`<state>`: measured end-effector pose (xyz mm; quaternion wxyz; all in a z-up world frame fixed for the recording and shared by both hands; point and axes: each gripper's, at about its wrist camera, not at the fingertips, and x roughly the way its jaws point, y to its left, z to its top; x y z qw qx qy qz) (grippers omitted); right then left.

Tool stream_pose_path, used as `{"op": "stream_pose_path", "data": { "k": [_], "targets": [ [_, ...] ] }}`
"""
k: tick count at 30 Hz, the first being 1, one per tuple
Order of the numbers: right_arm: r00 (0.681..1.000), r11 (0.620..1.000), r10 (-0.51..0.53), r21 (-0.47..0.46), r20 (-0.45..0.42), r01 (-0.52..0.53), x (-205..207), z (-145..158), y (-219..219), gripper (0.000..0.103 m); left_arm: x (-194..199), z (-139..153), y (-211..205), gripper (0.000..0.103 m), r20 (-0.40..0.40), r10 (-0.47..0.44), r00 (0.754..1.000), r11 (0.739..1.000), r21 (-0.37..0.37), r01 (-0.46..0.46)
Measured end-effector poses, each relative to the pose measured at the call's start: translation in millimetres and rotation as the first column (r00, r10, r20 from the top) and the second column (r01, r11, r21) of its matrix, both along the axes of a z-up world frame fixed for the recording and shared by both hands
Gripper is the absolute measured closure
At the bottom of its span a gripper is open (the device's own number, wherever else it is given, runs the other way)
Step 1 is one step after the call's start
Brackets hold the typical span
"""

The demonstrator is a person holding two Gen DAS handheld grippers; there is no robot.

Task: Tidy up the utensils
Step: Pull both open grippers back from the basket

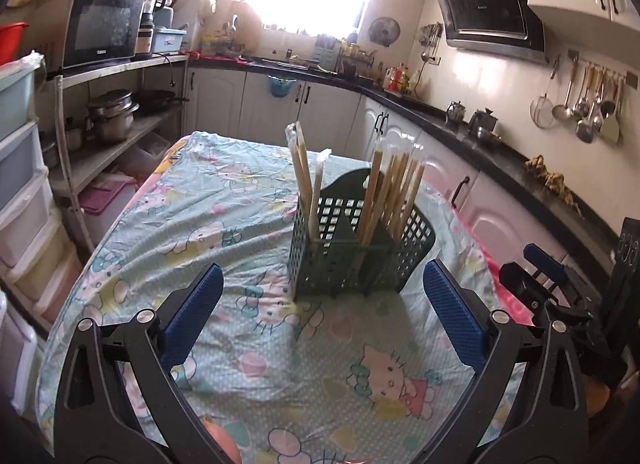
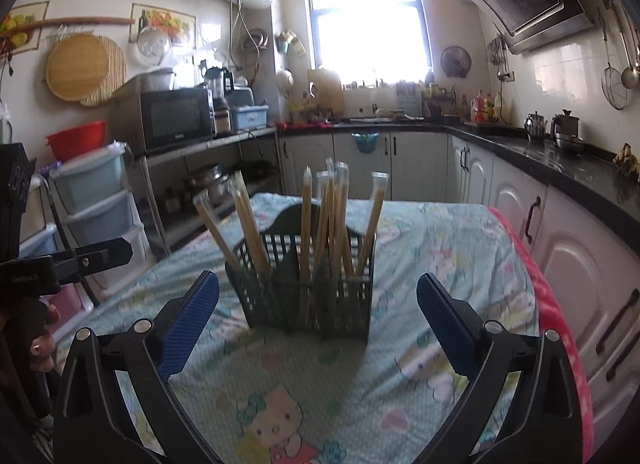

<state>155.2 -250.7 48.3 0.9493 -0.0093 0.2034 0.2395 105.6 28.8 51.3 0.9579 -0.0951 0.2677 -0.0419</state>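
A dark green slotted utensil basket [image 1: 352,252] stands on the cartoon-print tablecloth [image 1: 224,224]. Several plastic-wrapped wooden chopstick pairs [image 1: 394,192] stand upright in it, a few in its left compartment [image 1: 308,188]. My left gripper [image 1: 320,296] is open and empty, just in front of the basket. In the right wrist view the same basket [image 2: 308,292] with chopsticks [image 2: 328,220] stands ahead of my right gripper [image 2: 318,304], which is open and empty. The right gripper also shows at the right edge of the left wrist view [image 1: 536,276].
Black countertop [image 1: 500,152] with kettles runs along the right wall, ladles hang above it. A metal shelf [image 1: 120,132] with microwave and pots, and plastic drawers [image 2: 100,208], stand left of the table. A pink blanket edge [image 2: 560,324] lines the table's right side.
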Motion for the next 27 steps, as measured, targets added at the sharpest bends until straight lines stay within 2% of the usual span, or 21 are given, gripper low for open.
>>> {"op": "stream_pose_path", "data": {
  "k": [10, 19, 27],
  "targets": [
    [0.998, 0.997, -0.021, -0.068, 0.055, 0.025, -29.8, -31.1, 3.1, 0.007, -22.6, -23.1, -9.9, 0.011, 0.037, 0.013, 0.999, 1.0, 0.023, -0.014],
    [0.979, 0.997, -0.069, -0.006, 0.193, 0.071, -56.5, -37.5, -9.3, 0.007, -37.8, -35.9, -6.6, 0.011, 0.1, 0.056, 0.993, 0.998, -0.006, -0.056],
    [0.968, 0.994, -0.111, 0.023, 0.223, 0.108, -64.2, -42.7, -18.2, 0.007, -42.0, -44.7, -13.5, 0.011, 0.12, 0.055, 0.991, 0.998, 0.006, -0.056]
  ]
}}
